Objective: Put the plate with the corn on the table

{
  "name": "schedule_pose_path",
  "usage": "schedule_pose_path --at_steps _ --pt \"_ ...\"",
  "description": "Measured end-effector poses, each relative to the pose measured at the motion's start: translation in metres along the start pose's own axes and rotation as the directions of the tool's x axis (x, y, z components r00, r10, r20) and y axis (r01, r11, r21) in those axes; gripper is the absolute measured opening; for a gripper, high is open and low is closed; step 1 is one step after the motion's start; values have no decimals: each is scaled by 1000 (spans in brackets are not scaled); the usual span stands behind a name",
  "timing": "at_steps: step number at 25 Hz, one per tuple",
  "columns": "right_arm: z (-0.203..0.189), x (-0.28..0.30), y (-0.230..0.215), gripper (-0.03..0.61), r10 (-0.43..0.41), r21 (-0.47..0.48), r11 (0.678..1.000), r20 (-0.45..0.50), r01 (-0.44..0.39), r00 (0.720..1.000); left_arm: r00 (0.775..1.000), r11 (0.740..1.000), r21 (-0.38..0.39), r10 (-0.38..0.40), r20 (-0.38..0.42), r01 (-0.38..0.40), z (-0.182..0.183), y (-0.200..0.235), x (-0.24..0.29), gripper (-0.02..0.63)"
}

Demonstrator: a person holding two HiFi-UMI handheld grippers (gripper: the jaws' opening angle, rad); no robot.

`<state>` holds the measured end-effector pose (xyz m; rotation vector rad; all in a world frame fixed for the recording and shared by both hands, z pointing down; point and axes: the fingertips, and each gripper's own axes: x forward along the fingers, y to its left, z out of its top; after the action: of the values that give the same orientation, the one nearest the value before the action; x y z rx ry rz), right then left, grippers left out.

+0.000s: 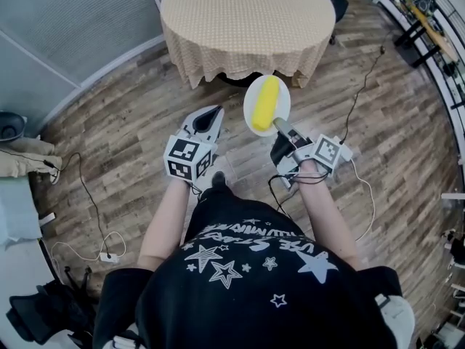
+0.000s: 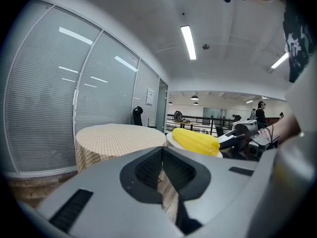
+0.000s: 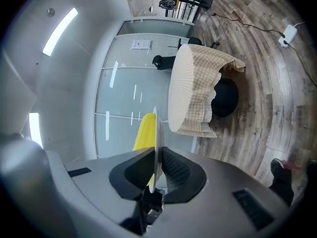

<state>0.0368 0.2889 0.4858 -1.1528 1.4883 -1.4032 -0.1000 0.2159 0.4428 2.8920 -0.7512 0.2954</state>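
A white plate [image 1: 254,93] carrying a yellow corn cob [image 1: 266,102] hangs in the air just short of the round table [image 1: 247,17] with its beige checked cloth. My right gripper [image 1: 279,125] is shut on the plate's near rim. In the right gripper view the plate [image 3: 156,133] shows edge-on between the jaws, the corn [image 3: 145,130] on its left face and the table [image 3: 190,90] beyond. My left gripper [image 1: 216,112] hovers left of the plate, shut on nothing. The left gripper view shows the corn [image 2: 195,141] to the right and the table [image 2: 119,135] ahead.
Wooden floor runs all round the table. Cables [image 1: 87,195] trail over the floor at left and right, with a power adapter [image 1: 109,257] at lower left. A dark chair [image 1: 338,2] stands behind the table, and a railing [image 1: 436,42] runs along the right.
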Motion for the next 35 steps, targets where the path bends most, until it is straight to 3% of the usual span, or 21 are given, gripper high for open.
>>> schedule_pose_path --at_steps 12,20,29,35 --pt "29 106 7 46 -37 9 999 78 36 996 1000 1000 2 -18 -14 18 25 117 37 8" --pt "29 152 8 46 -37 12 999 114 36 993 997 998 -14 -68 -31 67 17 169 54 8" --pt "45 180 -2 46 -46 31 999 139 43 989 993 994 -36 -101 -56 99 8 197 81 8" --pt "76 207 -4 46 -19 34 999 131 15 991 992 994 -34 -105 -73 103 9 200 110 8"
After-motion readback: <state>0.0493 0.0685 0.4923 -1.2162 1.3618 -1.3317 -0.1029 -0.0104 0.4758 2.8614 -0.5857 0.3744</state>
